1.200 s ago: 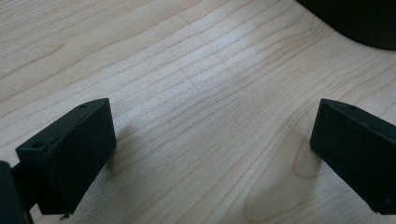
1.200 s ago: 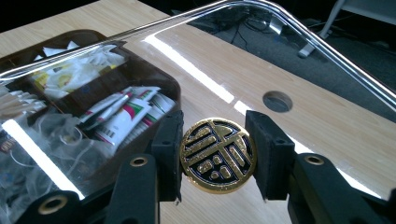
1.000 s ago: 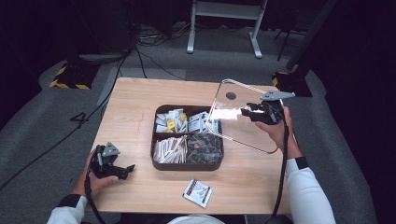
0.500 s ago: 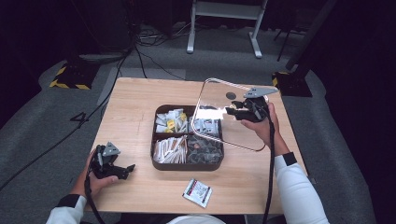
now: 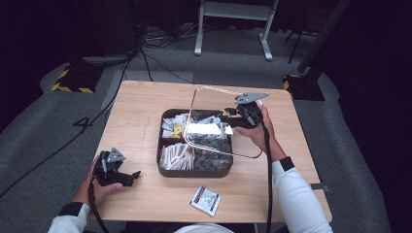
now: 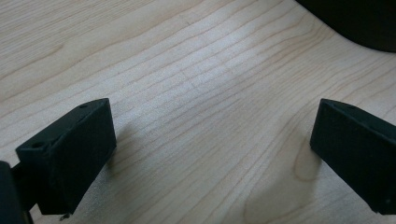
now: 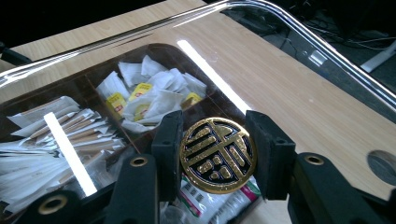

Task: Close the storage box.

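A dark brown box (image 5: 194,173) with four compartments of tea bags (image 7: 149,93), paper sticks (image 7: 51,130) and packets sits mid-table. Tilted above its right half hangs a clear lid (image 5: 204,128) with a gold rim. My right gripper (image 5: 228,116) is shut on the lid's round gold knob (image 7: 217,155), one pad pressing each side of it. My left gripper (image 5: 131,177) rests on the table at the near left, a good way from the box. Its jaws stand wide open over bare wood, with nothing between them (image 6: 210,154).
The wooden table (image 5: 136,107) has free room at the back and on the right. One white sachet (image 5: 205,200) lies near the front edge. A dark corner of the box (image 6: 359,23) sits at the top right of the left gripper view.
My right gripper has carried the lid leftward, from beside the box's right edge to over its right half. The left gripper has stayed where it was.
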Motion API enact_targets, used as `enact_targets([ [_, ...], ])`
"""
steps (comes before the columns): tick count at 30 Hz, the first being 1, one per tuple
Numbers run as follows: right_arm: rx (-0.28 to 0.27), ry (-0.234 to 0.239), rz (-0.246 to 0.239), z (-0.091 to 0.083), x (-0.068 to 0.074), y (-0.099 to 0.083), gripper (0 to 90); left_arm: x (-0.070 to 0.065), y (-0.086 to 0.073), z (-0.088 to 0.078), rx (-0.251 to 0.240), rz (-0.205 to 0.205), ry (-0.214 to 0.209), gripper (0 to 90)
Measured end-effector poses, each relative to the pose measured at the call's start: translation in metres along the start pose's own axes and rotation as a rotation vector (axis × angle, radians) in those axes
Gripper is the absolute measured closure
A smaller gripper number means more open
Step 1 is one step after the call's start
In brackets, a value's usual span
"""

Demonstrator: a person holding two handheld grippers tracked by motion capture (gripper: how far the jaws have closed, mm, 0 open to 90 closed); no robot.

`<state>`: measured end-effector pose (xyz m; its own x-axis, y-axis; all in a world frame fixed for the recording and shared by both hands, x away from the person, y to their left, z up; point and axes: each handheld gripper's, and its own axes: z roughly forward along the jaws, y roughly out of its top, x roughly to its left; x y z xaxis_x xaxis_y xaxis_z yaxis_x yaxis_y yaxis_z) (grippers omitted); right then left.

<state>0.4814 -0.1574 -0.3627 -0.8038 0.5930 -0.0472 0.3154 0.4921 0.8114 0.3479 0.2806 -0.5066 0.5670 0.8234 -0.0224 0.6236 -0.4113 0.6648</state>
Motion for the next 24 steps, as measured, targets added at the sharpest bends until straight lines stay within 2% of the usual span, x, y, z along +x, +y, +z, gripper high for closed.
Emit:
enact_targets([
  [16, 0.050, 0.074, -0.032, 0.043, 0.026, 0.003, 59.5, -0.001, 0.000, 0.000, -0.001, -0.004, 0.003, 0.5],
  [24, 0.080, 0.096, -0.049, 0.060, 0.039, 0.003, 59.5, -0.001, 0.000, 0.000, 0.000, -0.003, 0.004, 0.5],
])
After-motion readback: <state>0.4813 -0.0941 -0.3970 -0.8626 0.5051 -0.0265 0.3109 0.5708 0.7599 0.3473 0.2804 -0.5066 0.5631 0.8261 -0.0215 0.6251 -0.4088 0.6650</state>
